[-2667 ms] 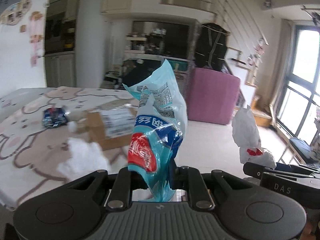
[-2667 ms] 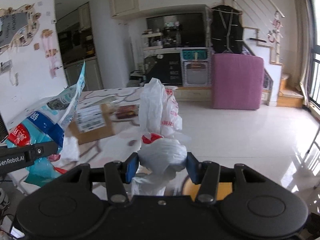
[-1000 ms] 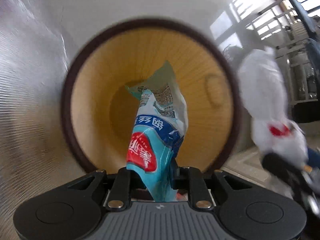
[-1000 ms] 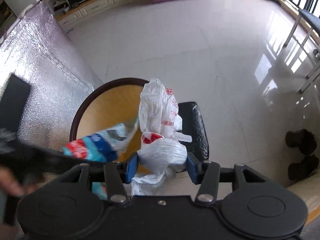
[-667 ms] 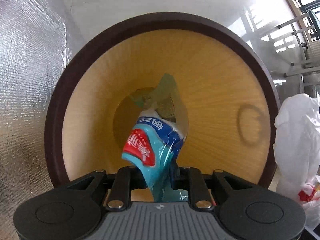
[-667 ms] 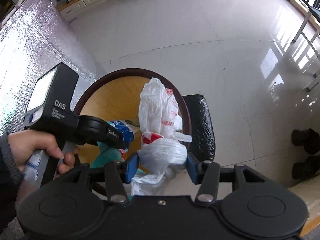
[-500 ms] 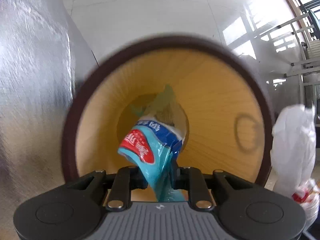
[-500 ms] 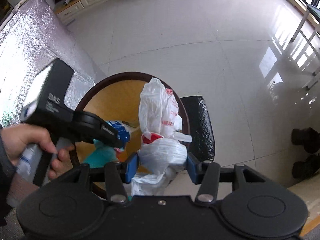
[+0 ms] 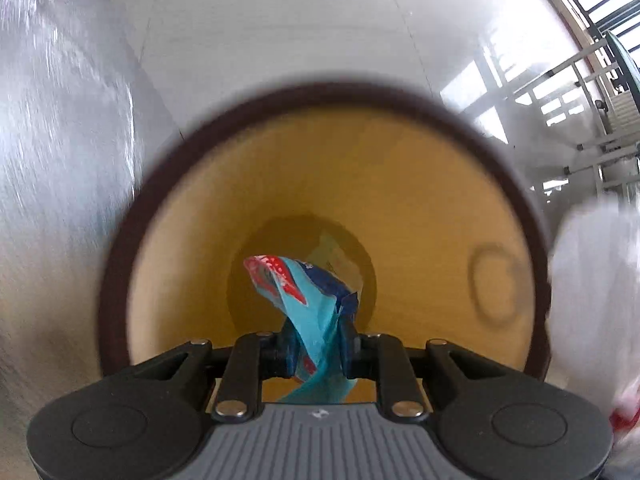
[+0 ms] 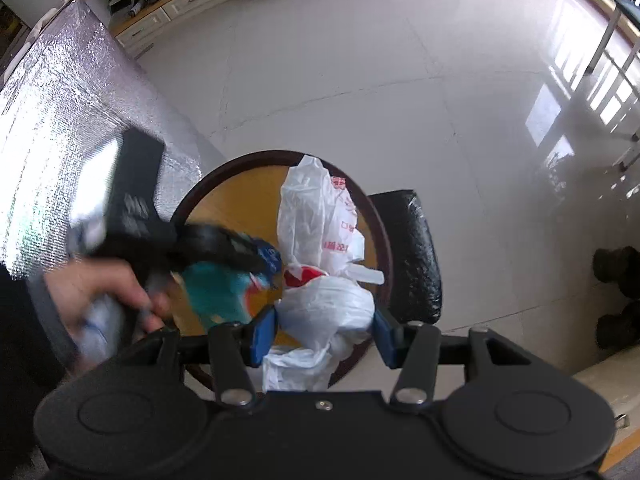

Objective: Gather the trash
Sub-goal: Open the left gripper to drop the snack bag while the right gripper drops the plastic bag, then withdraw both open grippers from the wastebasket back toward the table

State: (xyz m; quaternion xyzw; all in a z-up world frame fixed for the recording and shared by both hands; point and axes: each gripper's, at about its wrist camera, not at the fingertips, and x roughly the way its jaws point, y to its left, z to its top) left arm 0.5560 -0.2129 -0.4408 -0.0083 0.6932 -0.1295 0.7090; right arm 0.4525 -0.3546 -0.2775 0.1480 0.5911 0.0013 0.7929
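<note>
My left gripper [image 9: 318, 350] is shut on a teal, blue and red snack wrapper [image 9: 304, 292] and points down into a round bin [image 9: 420, 208] with a dark brown rim and yellow wooden inside. The wrapper bends forward over the bin's bottom. My right gripper [image 10: 324, 334] is shut on a knotted white plastic bag [image 10: 320, 240] with red print, held above the same bin [image 10: 248, 196]. The left gripper [image 10: 216, 246] and the hand holding it show blurred in the right wrist view, over the bin's left side. The white bag shows blurred at the right edge of the left wrist view [image 9: 596, 300].
A silver foil-covered surface [image 10: 60, 120] rises to the left of the bin. A black bag-like object [image 10: 412, 248] lies against the bin's right side. Glossy white tile floor [image 10: 400, 60] spreads beyond. Dark lumps [image 10: 616, 280] sit at the far right.
Both grippers swung from the table down over the bin. In the last half second the left gripper pulled back a little and the wrapper flopped forward; the white bag stayed over the bin.
</note>
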